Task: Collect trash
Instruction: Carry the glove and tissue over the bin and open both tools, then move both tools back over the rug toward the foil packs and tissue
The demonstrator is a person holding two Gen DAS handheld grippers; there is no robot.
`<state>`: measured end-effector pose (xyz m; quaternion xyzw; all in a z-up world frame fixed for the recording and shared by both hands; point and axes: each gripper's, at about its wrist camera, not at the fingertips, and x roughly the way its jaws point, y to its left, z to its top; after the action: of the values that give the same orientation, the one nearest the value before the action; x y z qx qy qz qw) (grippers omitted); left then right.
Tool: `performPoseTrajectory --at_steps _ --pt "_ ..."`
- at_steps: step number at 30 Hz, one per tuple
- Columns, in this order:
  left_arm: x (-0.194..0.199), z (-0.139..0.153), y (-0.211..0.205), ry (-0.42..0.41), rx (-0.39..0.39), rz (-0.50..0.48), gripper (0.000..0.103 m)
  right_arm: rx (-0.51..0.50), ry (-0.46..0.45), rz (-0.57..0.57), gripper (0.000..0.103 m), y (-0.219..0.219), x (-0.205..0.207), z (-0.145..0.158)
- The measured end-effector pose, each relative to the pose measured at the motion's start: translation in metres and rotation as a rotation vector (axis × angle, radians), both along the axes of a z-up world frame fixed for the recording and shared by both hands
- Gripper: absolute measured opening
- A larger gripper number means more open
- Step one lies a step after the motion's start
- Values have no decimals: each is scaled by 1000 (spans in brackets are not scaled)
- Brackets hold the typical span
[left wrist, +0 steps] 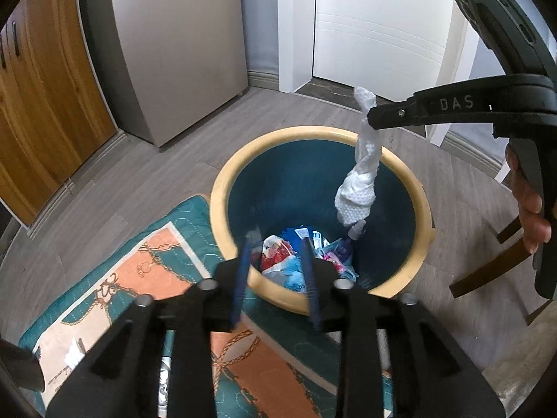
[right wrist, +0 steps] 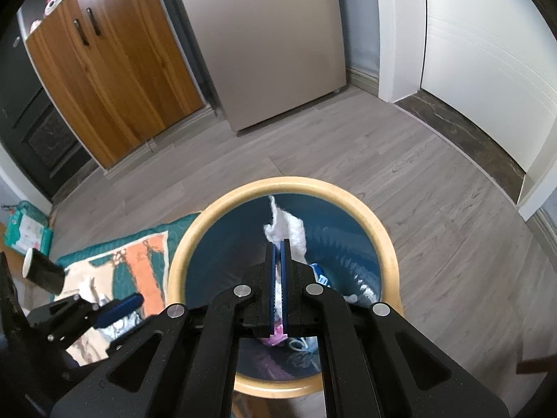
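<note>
Right gripper (right wrist: 278, 244), jaws clenched on a twisted white paper towel (left wrist: 358, 177), held it dangling over the bin (left wrist: 222, 188). Left gripper (left wrist: 276, 240), parted and empty, hung above wrappers (left wrist: 278, 250) in the bin's bottom.

Place: a home, kitchen corner
Signs: wooden cupboard (right wrist: 115, 80), steel fridge (right wrist: 264, 41), white door (right wrist: 487, 69), wood-look floor (right wrist: 417, 181), patterned rug (left wrist: 139, 278)

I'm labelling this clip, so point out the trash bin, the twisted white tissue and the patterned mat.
trash bin (left wrist: 315, 133), left wrist view, far cream rim.
twisted white tissue (left wrist: 355, 198), left wrist view, bulky lower end.
patterned mat (left wrist: 163, 261), left wrist view, orange patch.
</note>
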<state>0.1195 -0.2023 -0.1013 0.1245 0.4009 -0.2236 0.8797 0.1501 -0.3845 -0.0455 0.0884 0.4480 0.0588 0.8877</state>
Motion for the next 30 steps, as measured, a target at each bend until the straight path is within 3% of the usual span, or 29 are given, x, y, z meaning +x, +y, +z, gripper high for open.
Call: performPoseTrajectory --at_steps 2,6,7,11,15,18,22,30 --pt "-1 2 3 -5 -4 4 34 -5 -6 3 4 2 -2 3" --pt "-5 12 12 -27 -14 24 54 -8 -15 -1 17 5 -4 8" --pt "-7 15 15 -33 -16 29 54 -10 -16 -5 19 6 -4 9" --pt "-14 23 31 -59 -15 55 66 -14 -22 -21 42 10 -3 10" --pt "-19 29 54 -75 -9 99 68 -4 -44 -41 69 13 -5 14" --pt "-24 33 73 -80 -11 139 72 1 -54 -32 82 19 -7 16" --pt "-27 36 98 -88 5 193 78 0 -63 -18 91 32 -7 18" --pt "-42 42 150 -92 52 284 87 -8 -51 23 93 56 -11 16"
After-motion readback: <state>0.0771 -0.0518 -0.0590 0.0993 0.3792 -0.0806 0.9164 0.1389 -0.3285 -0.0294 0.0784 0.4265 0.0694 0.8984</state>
